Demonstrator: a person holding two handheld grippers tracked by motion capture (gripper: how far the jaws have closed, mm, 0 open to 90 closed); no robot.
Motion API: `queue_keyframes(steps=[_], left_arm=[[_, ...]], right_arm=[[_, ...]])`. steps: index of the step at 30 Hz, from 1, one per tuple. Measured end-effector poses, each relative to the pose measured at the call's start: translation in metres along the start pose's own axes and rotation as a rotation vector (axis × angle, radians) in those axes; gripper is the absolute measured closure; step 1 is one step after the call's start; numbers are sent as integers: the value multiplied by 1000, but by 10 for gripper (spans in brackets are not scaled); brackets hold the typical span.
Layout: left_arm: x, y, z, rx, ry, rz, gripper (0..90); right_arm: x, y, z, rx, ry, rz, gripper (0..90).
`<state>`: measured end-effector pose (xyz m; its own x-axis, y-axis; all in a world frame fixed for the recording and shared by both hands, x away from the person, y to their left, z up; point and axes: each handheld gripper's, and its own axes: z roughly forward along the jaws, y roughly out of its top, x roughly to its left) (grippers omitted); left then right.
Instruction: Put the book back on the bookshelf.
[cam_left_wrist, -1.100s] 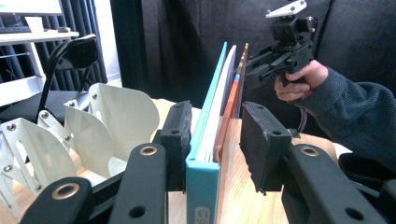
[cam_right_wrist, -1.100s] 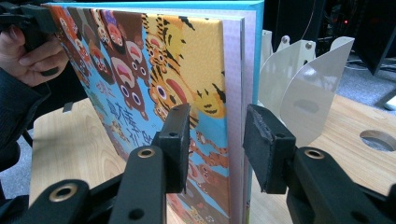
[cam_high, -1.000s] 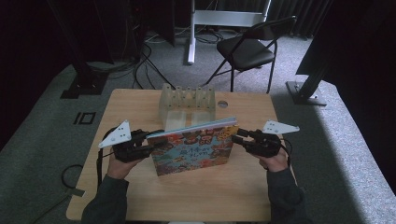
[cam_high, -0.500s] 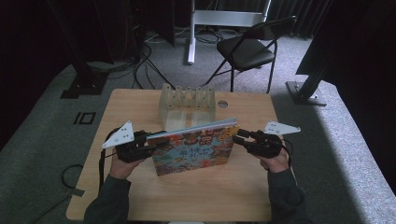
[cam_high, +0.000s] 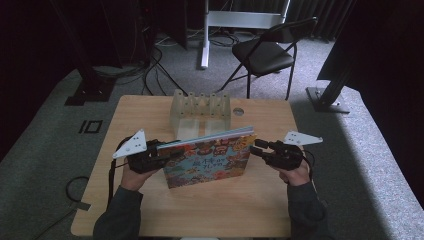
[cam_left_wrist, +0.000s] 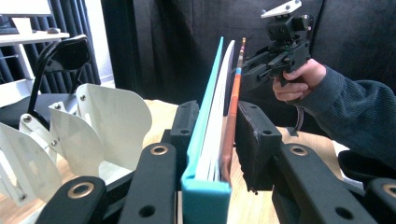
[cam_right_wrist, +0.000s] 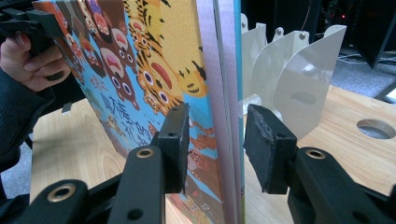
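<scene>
A picture book (cam_high: 207, 159) is held upright on its lower edge over the middle of the wooden bench (cam_high: 150, 210), its illustrated cover turned toward the person. The cover is printed with cartoon tigers and coloured lettering, and the spine is teal (cam_left_wrist: 205, 196).

The left hand-held gripper (cam_high: 161, 156) is closed on the left end of the book. In the left gripper view, the spine and page block are seen clamped between the two black jaws, with the pad of each jaw pressed against a cover. The left hand (cam_high: 131, 176) is wrapped around the gripper body, and a grey three-cornered plate (cam_high: 131, 145) is carried on top.

The right hand-held gripper (cam_high: 258, 148) is positioned at the right end of the book. In the right gripper view, the fore edge of the book is seen between the jaws: the jaw on the cover side lies against the cover, while a visible gap is left between the other pad and the back of the book. This gripper is therefore open around the book edge, not clamped. It is held by the right hand (cam_high: 296, 174).

A white slotted rack (cam_high: 200, 107) with curved divider plates is located just behind the book, toward the far edge of the bench. A round hole (cam_high: 238, 112) is seen in the bench top beside the rack. A black folding chair (cam_high: 265, 52) stands on the carpeted floor beyond the bench.
</scene>
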<state>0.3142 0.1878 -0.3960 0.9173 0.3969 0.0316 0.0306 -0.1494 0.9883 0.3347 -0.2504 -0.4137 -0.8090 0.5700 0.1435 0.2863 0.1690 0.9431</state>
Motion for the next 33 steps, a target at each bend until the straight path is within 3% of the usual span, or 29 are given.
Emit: queue_keyframes(steps=[15,33], left_arm=[[-13,0,1,-4,-12,45,794],[-13,-7,3,-65,-10,0,786]], right_arm=[[-3,-4,-3,-1,-11,15,603],[-7,-12,-5,17,-33,24,603]])
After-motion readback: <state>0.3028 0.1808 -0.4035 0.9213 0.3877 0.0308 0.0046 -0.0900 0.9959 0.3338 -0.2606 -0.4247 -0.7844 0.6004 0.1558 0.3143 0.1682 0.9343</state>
